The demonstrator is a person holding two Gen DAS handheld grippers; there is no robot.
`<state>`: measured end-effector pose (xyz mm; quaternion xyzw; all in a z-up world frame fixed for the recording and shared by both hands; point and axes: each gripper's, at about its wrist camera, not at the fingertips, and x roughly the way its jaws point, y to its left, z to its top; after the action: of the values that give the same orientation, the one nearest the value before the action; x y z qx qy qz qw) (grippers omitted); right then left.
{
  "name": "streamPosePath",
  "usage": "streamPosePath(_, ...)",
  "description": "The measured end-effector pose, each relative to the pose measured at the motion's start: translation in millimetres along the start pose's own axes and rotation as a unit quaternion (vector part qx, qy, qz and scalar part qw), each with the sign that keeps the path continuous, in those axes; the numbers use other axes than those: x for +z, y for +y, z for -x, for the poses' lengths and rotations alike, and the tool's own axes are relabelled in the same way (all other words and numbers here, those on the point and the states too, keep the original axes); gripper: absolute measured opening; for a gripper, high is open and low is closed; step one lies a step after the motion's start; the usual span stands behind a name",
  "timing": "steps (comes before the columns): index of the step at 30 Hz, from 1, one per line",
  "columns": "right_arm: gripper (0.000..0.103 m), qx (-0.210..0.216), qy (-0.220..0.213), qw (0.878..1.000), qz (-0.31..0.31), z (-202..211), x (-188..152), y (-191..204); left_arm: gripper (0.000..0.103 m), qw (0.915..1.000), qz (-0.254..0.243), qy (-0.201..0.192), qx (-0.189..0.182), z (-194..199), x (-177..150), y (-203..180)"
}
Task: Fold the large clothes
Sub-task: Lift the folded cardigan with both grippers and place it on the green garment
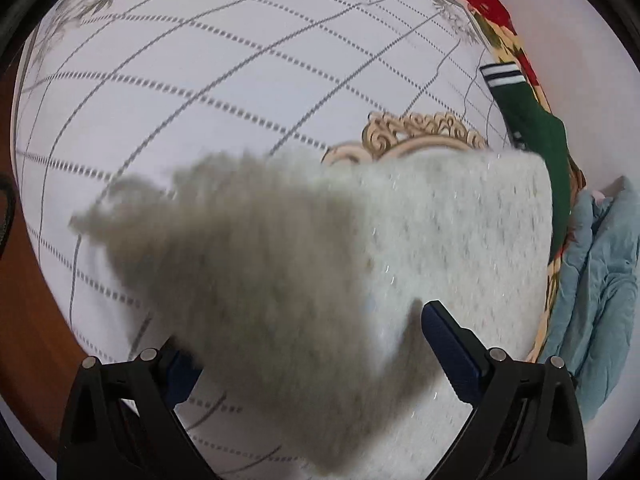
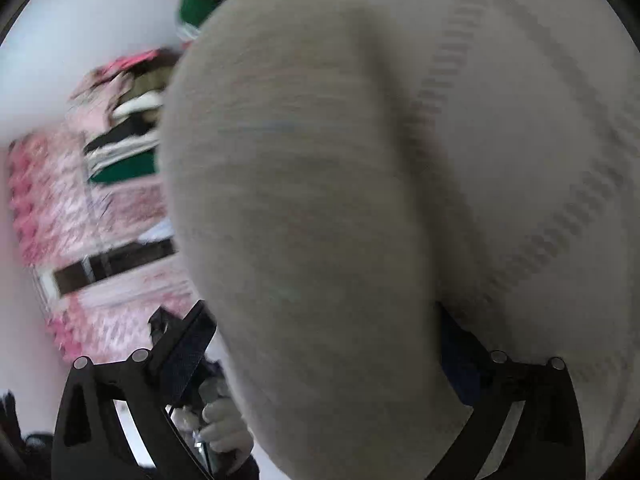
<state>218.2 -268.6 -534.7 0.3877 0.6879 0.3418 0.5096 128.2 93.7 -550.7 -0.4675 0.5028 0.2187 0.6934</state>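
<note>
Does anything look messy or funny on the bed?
Yes. A green garment and a crumpled light blue one lie bunched at the bed's right edge, unfolded. The fuzzy white sweater hangs in a blurred heap between the open left gripper fingers, one shaggy corner sticking out sideways.

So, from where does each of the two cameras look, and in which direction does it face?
Left wrist: sits behind the left gripper, looking down at the fuzzy cream knitted garment on the white quilted mattress; both fingers show, spread.
Right wrist: sits behind the right gripper, facing the same garment up close, with a blurred pink patterned cloth to the left; both fingers show, spread.
Shared: the garment.
</note>
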Motion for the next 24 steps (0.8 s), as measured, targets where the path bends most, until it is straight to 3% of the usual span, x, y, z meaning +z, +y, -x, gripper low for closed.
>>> streamPosePath(1, 0.093, -0.01, 0.006, 1.0, 0.006, -8.5, 4.6, 5.0, 0.098, 1.0, -0.001, -0.009, 0.001, 0.6, 1.9, -2.3)
streamPosePath(2, 0.087, -0.018, 0.005, 1.0, 0.007, -15.0, 9.1, 7.3, 0.086, 0.9998, -0.005, -0.018, 0.009, 1.5, 3.1, -5.0)
streamPosePath(3, 0.074, -0.015, 0.003, 1.0, 0.001, -18.5, 11.7, 8.0, 0.062, 0.9994, -0.012, -0.03, 0.008, 3.0, 5.4, -8.1)
streamPosePath(4, 0.063, -0.005, 0.001, 1.0, -0.005, -22.2, 14.4, 10.3, 0.054, 0.9992, -0.017, -0.035, 0.012, 3.4, 12.3, -3.6)
streamPosePath(5, 0.061, -0.004, 0.0, 1.0, -0.007, -24.3, 15.7, 15.1, 0.037, 0.9984, -0.027, -0.045, 0.023, 6.5, 14.7, -7.2)
streamPosePath(6, 0.057, -0.003, -0.002, 1.0, -0.005, -24.7, 16.0, 21.5, 0.026, 0.9976, -0.033, -0.053, 0.03, 10.2, 17.3, -10.0)
streamPosePath(16, 0.05, 0.025, 0.0, 0.998, 0.061, -7.2, 36.9, 101.3, 0.021, 0.9929, -0.077, -0.084, 0.034, 65.4, 34.6, -40.0)
streamPosePath(20, 0.05, 0.027, -0.006, 0.995, 0.093, 17.5, 53.4, 150.1, 0.021, 0.9907, -0.094, -0.096, 0.017, 83.7, 52.7, -68.2)
streamPosePath(24, 0.05, 0.038, -0.017, 0.993, 0.111, 51.8, 78.3, 193.8, 0.021, 0.9881, -0.103, -0.112, -0.018, 95.4, 91.6, -108.0)
